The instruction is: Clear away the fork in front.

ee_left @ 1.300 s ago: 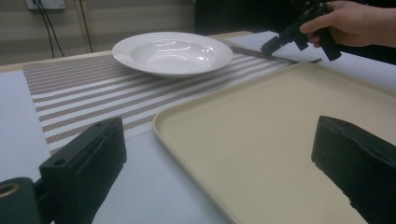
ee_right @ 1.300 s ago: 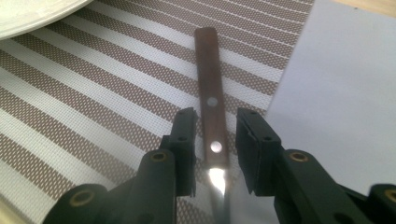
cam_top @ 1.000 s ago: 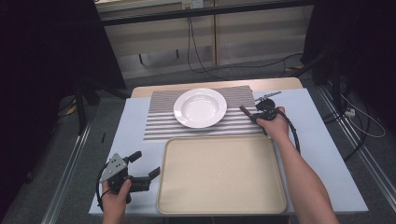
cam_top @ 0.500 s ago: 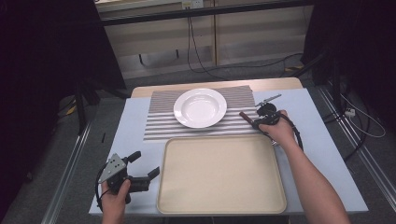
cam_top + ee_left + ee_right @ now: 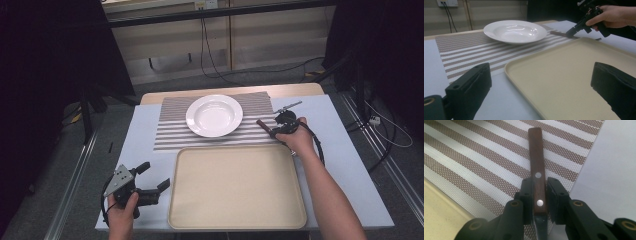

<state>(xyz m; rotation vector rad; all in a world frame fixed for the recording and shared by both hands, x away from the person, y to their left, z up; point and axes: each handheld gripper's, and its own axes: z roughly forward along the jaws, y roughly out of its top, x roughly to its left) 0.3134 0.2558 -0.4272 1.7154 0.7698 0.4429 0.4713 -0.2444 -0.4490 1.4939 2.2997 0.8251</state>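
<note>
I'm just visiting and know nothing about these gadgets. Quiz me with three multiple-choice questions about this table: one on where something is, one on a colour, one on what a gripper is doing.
1. Where does the white plate sit?
A. on the striped placemat
B. in the beige tray
C. on the floor

2. What colour is the knife handle?
A. blue
B. brown
C. white

3. How does the left gripper stand?
A. shut on a fork
B. shut on the plate
C. open, holding nothing

Answers:
1. A: stripes show all round the plate.
2. B: the right gripper view shows brown wood with two rivets.
3. C: the left gripper view shows its jaws wide apart.
</note>
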